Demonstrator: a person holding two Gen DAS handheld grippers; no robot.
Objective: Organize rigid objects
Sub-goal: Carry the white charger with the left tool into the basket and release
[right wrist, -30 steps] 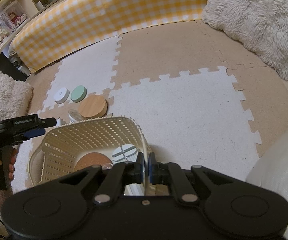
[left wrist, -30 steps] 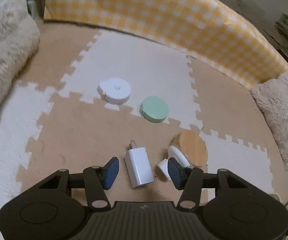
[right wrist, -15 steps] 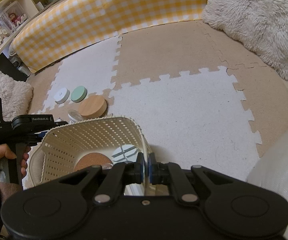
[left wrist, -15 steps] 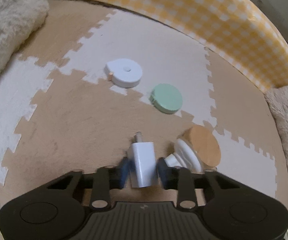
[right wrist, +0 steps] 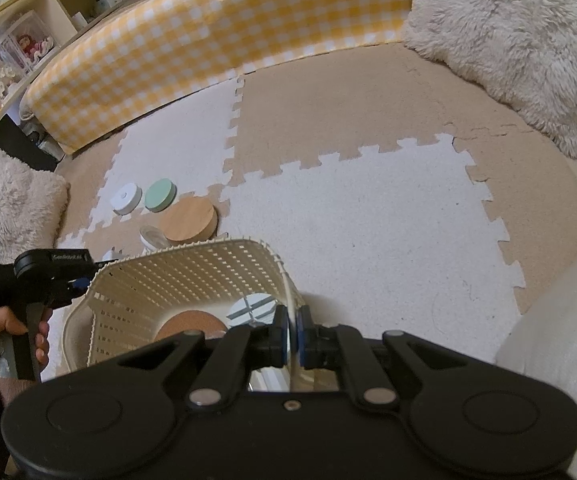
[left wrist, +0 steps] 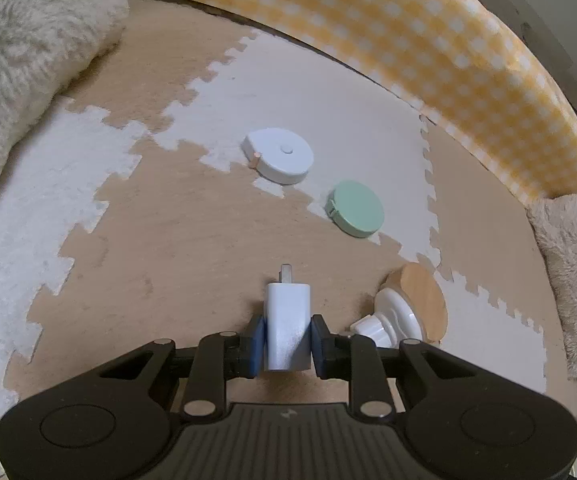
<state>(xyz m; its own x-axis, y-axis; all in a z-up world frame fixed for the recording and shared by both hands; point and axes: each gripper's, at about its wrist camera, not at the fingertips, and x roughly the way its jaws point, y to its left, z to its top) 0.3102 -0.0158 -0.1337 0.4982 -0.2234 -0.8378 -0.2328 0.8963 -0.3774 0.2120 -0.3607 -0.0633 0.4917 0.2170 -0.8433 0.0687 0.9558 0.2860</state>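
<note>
My left gripper (left wrist: 287,340) is shut on a white plug charger (left wrist: 288,316), both blue pads pressed to its sides, its prong pointing away over the tan mat. Just right of it lies a white knob-shaped piece (left wrist: 388,316) against a round wooden lid (left wrist: 420,300). Farther off sit a white disc (left wrist: 278,154) and a green disc (left wrist: 354,208). My right gripper (right wrist: 292,336) is shut on the rim of a cream lattice basket (right wrist: 192,276), which holds a cork disc (right wrist: 190,326) and a pale round item (right wrist: 250,308). The left gripper (right wrist: 48,276) shows left of the basket, its fingertips hidden behind the basket wall.
A yellow checked bolster (right wrist: 216,44) borders the puzzle-mat floor (right wrist: 368,224) at the back. Fluffy cushions lie far right (right wrist: 516,36) and left (left wrist: 28,52). Shelves with boxes (right wrist: 16,48) stand beyond. A white padded edge (right wrist: 560,320) is at the right.
The left gripper moved in and down over the charger and its jaws went from wide open to shut on it. The right gripper kept its hold on the basket rim.
</note>
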